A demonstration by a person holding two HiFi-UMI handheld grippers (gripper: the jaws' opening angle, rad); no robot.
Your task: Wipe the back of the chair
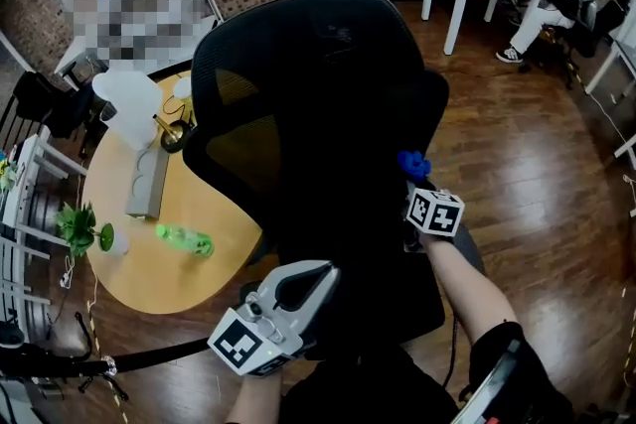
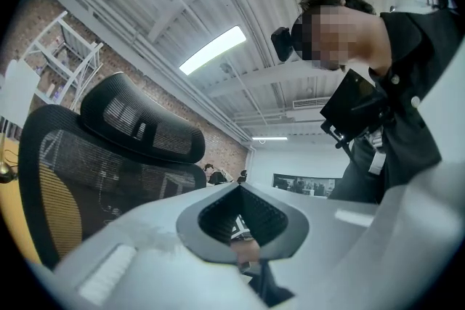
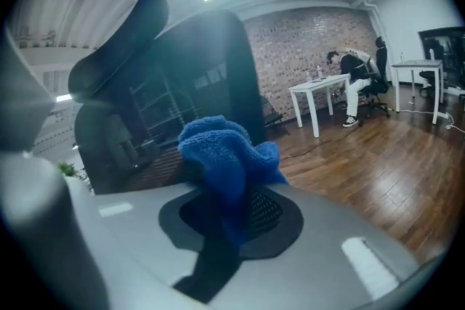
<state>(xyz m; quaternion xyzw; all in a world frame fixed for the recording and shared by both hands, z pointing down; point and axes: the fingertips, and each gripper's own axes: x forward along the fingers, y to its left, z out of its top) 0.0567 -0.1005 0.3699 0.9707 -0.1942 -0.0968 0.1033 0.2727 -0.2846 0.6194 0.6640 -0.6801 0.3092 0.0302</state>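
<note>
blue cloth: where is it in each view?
Head view: blue cloth right of centre, above the right gripper's marker cube, at the chair back's right edge.
Left gripper view: not in it.
Right gripper view: blue cloth at centre, clamped in the jaws.
Shared landmark: the black mesh chair back, in all three views.

Left of the chair (image 1: 318, 114), a surface (image 1: 199, 288) bearing a bottle (image 1: 184, 239) on its side and a potted plant (image 1: 84, 231) at the rim farthest from the chair. At the chair's right edge, a cloth (image 1: 413, 163) in the right hand-held gripper (image 1: 417, 182). Low before the chair, the left hand-held gripper (image 1: 303, 283).
</note>
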